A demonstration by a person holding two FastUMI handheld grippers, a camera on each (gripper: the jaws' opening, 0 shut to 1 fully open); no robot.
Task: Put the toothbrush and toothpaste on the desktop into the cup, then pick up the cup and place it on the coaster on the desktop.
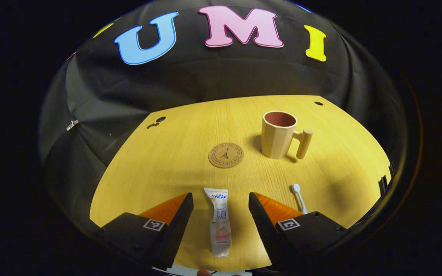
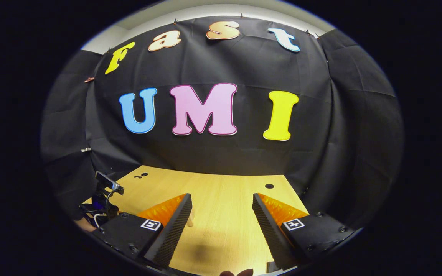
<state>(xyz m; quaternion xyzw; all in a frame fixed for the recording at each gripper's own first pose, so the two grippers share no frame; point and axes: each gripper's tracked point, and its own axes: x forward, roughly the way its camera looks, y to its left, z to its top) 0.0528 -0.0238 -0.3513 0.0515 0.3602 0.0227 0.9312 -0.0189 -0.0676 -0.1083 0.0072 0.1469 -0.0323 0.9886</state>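
Toothpaste (image 1: 219,222): white tube with a pinkish print, lying flat on the desktop (image 1: 159,172), crimped end pointing toward the coaster, cap end toward the camera; nearer the camera than the coaster.
Toothbrush (image 1: 299,197): slim, pale, lying flat, head end toward the cup; to the right of the coaster and nearer the camera.
Cup (image 1: 279,134): beige, faceted sides, pinkish inside, peg handle on its right; upright, just right of the coaster, apart from it.
Coaster (image 1: 225,155): round, brown, printed tower motif, flat, nothing on it.

Staged recording booth, not a real home: black cloth wall (image 2: 213,153) w/ creases, pinned up by clips, pale room wall (image 2: 221,9) above it. Bare wood-grain desktop (image 1: 190,153) w/ cable holes, bathroom props laid out: cup (image 1: 278,134), coaster (image 1: 225,155), toothpaste (image 1: 219,226), toothbrush (image 1: 299,197)
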